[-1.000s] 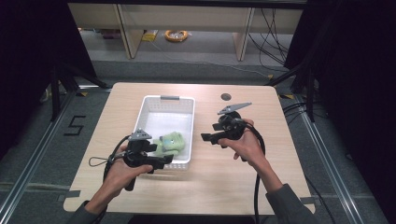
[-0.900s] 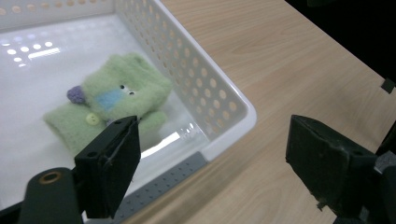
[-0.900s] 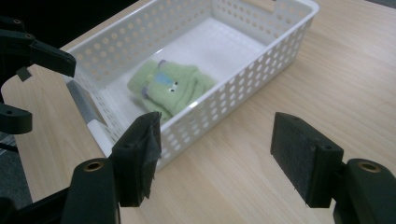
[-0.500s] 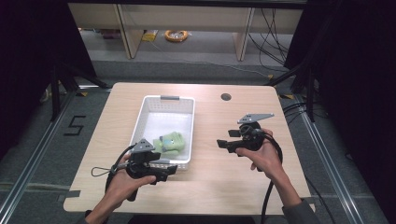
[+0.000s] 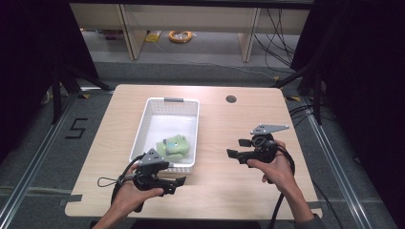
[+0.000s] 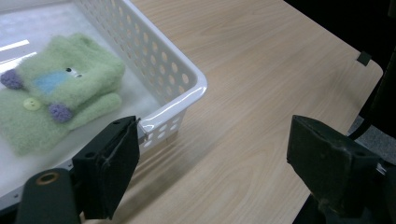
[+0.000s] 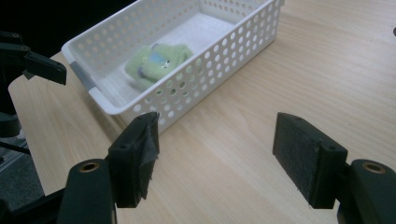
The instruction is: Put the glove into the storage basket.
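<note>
A white perforated basket [image 5: 165,110] stands left of the table's middle. In its near end lies a fuzzy green knitted piece [image 5: 173,146] with blue and purple patches and a yellow button. My left gripper [image 5: 175,185] is open and holds nothing, just in front of the basket's near right corner [image 6: 187,88], jaws pointing right. In the left gripper view the knitted piece [image 6: 60,93] lies inside the wall, beyond my left jaw. My right gripper [image 5: 238,147] is open and holds nothing over bare wood right of the basket. It faces the basket [image 7: 224,51] and the knitted piece [image 7: 156,60].
A dark round hole [image 5: 231,99] is set in the tabletop at the back right. Bare wood [image 5: 224,191] stretches between the two hands and along the near edge. Shelving legs and an orange cable coil [image 5: 180,35] are on the floor behind the table.
Both hands drew back toward the near edge. The left gripper came away from the basket's near end, and the right moved right and nearer. The green knitted piece stayed in the basket.
</note>
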The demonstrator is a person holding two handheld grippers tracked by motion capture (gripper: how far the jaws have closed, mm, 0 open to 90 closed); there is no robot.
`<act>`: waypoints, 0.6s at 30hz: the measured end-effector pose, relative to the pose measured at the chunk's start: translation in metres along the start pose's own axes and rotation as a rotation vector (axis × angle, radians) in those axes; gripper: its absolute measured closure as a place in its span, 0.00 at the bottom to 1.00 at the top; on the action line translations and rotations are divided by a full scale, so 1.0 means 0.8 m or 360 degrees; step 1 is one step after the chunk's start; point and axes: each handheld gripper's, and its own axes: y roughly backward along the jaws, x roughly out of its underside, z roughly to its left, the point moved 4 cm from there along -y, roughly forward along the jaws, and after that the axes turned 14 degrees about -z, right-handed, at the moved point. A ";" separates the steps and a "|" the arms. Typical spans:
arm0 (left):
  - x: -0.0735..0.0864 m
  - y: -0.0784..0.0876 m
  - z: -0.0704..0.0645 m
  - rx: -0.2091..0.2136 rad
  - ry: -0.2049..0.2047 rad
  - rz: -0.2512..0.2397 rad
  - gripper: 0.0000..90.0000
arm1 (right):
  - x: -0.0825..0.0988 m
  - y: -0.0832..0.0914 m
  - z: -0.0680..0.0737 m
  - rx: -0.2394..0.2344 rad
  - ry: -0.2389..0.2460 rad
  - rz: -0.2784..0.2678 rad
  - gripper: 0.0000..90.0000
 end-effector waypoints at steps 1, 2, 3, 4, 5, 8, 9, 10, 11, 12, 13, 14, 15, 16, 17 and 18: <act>0.001 -0.002 -0.002 0.0012 0.0018 -0.0020 0.19 | 0.002 -0.001 0.001 -0.0004 0.0001 -0.0021 0.36; 0.002 -0.002 -0.003 0.0004 0.0021 -0.0018 0.19 | 0.004 0.003 0.003 0.0000 -0.0032 0.0011 0.35; 0.003 -0.002 -0.004 0.0012 0.0012 -0.0010 0.19 | 0.005 0.002 0.002 -0.0013 -0.0022 -0.0008 0.35; 0.004 -0.003 -0.005 0.0007 0.0006 -0.0014 0.19 | 0.007 0.005 0.003 0.0002 -0.0028 0.0003 0.35; 0.005 -0.003 -0.006 0.0014 0.0007 -0.0008 0.19 | 0.009 0.004 0.002 0.0002 -0.0001 -0.0023 0.33; 0.010 -0.003 -0.007 0.0023 -0.0027 0.0013 0.19 | 0.013 0.006 0.002 0.0000 -0.0005 -0.0019 0.32; 0.011 -0.004 -0.009 0.0025 -0.0016 0.0007 0.19 | 0.014 0.007 0.000 0.0002 0.0022 -0.0022 0.30; 0.012 -0.005 -0.011 0.0023 0.0002 -0.0006 0.19 | 0.016 0.008 0.003 0.0009 -0.0024 -0.0020 0.29; 0.013 -0.005 -0.010 0.0046 -0.0018 0.0004 0.19 | 0.017 0.007 -0.001 0.0020 0.0029 -0.0052 0.29; 0.015 -0.005 -0.010 0.0037 -0.0012 0.0015 0.19 | 0.018 0.009 -0.001 0.0007 0.0021 -0.0031 0.29; 0.015 -0.006 -0.012 0.0041 0.0017 -0.0001 0.19 | 0.020 0.010 0.002 0.0003 -0.0025 -0.0031 0.28; 0.017 -0.006 -0.013 0.0031 0.0010 -0.0006 0.19 | 0.020 0.012 0.000 0.0012 -0.0015 -0.0021 0.27; 0.018 -0.005 -0.013 0.0042 -0.0007 0.0010 0.19 | 0.022 0.012 -0.002 0.0007 -0.0015 -0.0032 0.26; 0.018 -0.006 -0.013 0.0050 -0.0002 0.0006 0.19 | 0.024 0.012 0.002 0.0013 -0.0065 -0.0032 0.25; 0.019 -0.006 -0.014 0.0034 0.0003 0.0001 0.19 | 0.025 0.014 -0.002 0.0028 -0.0016 -0.0026 0.24; 0.020 -0.005 -0.014 0.0037 0.0000 0.0003 0.19 | 0.026 0.014 -0.004 0.0034 0.0004 -0.0036 0.24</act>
